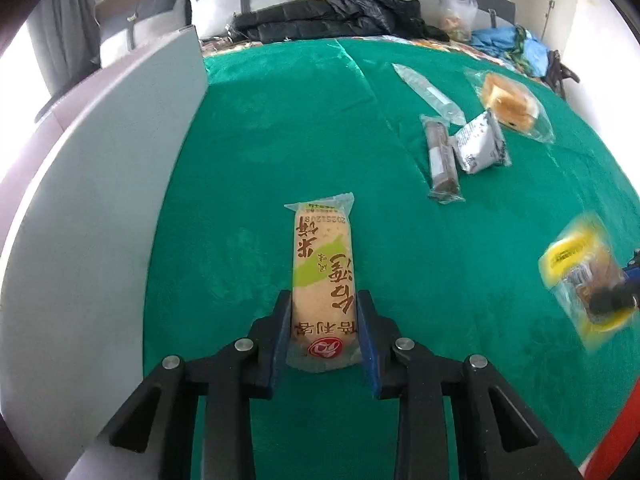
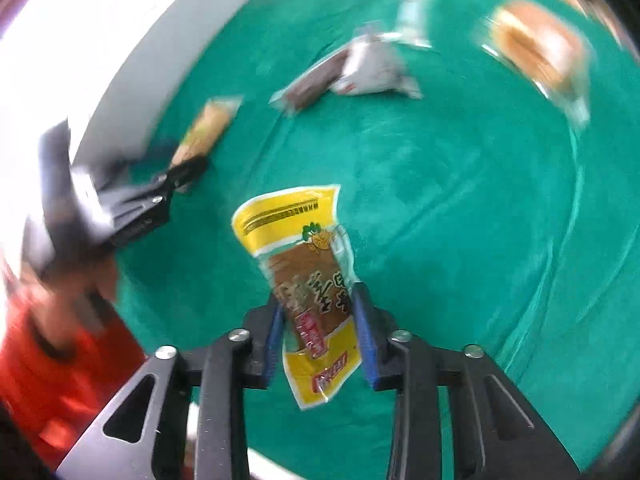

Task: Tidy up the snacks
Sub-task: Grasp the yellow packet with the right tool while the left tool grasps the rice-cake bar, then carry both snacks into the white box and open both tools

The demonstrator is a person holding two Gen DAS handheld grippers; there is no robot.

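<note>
The left hand-held gripper (image 1: 324, 320) clamps the near end of a stiff, light, crushable rice-cracker pack (image 1: 322, 276) lying mid-worktop. The right hand-held gripper (image 2: 320, 320) pinches a floppy, slippery yellow snack pouch (image 2: 306, 276) mid-body, lifted above the green worktop (image 2: 460, 200).

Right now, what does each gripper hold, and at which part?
The left gripper grips the rice cracker pack near its lower end. The right gripper grips the yellow snack packet across its lower middle.

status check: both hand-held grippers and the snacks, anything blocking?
Left hand-held gripper shut on rice cracker pack. Right hand-held gripper shut on yellow snack pack. Bread pack and three more packets loose on green cloth. Nothing blocking.
</note>
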